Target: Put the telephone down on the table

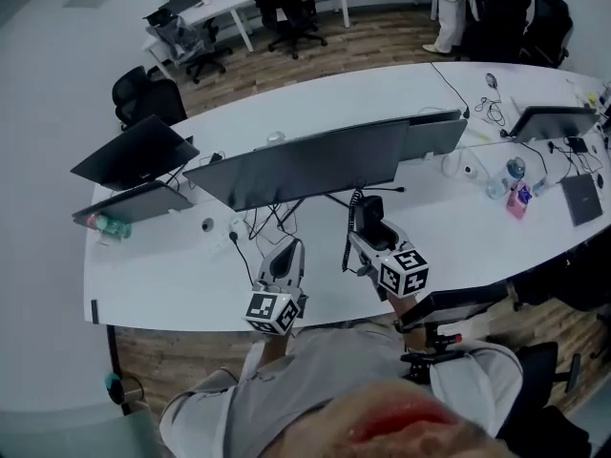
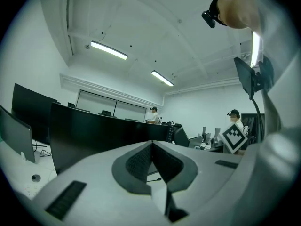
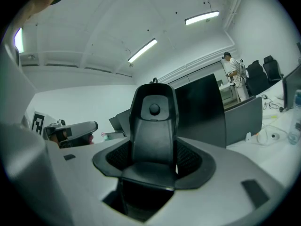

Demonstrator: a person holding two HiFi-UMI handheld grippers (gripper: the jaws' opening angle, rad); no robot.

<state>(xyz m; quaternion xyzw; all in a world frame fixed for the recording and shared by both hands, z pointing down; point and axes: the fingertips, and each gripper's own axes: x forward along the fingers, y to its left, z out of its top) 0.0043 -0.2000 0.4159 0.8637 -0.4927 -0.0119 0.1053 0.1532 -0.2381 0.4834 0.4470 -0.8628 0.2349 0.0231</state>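
The right gripper (image 1: 374,243) is clamping the black telephone handset (image 3: 154,121) upright between its pads, over the white table (image 1: 162,289). The coiled cord (image 1: 349,229) is hanging just left of its jaws. The left gripper (image 1: 289,252) is hovering alongside, its jaws pressed together on nothing.

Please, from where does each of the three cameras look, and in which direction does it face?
Head view: on the person's head, facing steeply down at the table, monitors, left gripper and right gripper; the person's torso shows at the bottom.
Left gripper view: on the left gripper, looking along its shut, empty fingers toward the monitors and ceiling.
Right gripper view: on the right gripper, looking along fingers shut on the phone.
Shared: each gripper view shows the other gripper.
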